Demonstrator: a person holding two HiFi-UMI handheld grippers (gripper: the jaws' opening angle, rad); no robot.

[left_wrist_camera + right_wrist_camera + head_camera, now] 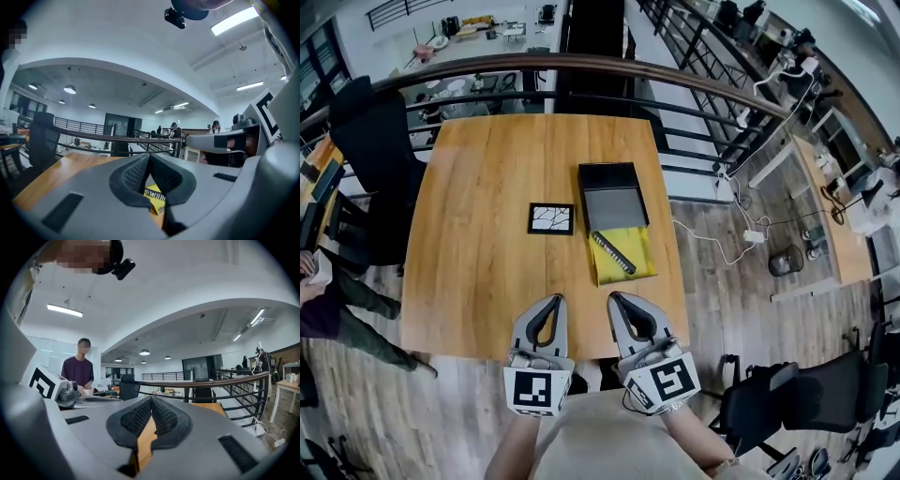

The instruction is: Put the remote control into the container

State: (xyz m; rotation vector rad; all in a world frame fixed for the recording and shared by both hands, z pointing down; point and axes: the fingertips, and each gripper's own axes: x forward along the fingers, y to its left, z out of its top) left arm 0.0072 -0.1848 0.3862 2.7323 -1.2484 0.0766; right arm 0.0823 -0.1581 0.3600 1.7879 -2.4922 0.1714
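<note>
Tabletop (487, 234): pale wood planks, matte. Container (613, 195): shallow black rectangular box, grey inside. Remote (613, 252): slim black bar with pale button rows, lying diagonally on a yellow sheet (633, 267), just in front of the container. Left hand-held gripper (553, 300) and right hand-held gripper (615, 298): ribbed pads pressed together, empty.

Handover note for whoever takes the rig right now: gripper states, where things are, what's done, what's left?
Left gripper: fingers shut, empty, over the wooden table at its near edge.
Right gripper: shut, empty, beside it.
The long black remote control lies on the yellow cloth, just on the near side of the open black rectangular container.
Done: nothing.
Left: grasp remote, place in container.
</note>
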